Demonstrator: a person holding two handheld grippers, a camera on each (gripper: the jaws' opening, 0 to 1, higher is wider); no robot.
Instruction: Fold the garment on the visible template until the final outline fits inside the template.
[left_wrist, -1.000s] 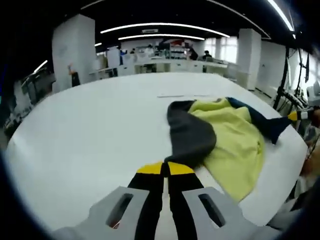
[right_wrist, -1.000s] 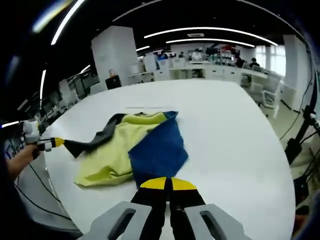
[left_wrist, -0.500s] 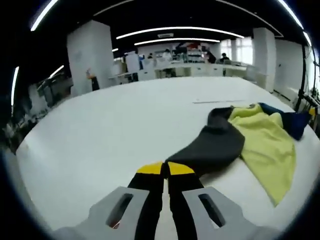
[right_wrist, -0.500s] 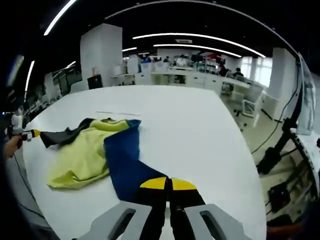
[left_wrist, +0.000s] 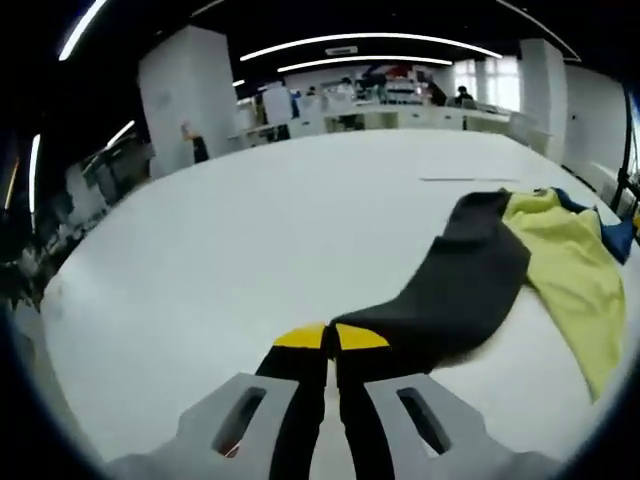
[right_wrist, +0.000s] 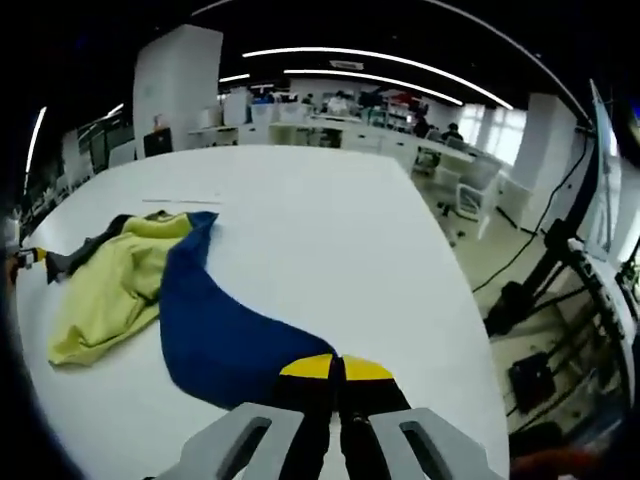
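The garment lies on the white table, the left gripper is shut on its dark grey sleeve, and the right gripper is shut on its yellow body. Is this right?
Not quite: the right gripper is shut on the blue sleeve, as the right gripper view shows. The yellow body lies free beside it. The rest is right.

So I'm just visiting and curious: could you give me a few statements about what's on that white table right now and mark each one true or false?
1. The left gripper is shut on the grey sleeve. True.
2. The right gripper hangs open above the table. False: it is shut on the blue sleeve.
3. The garment's body is yellow. True.
4. The garment is folded into a neat square. False: it lies rumpled, with its sleeves pulled out to opposite sides.
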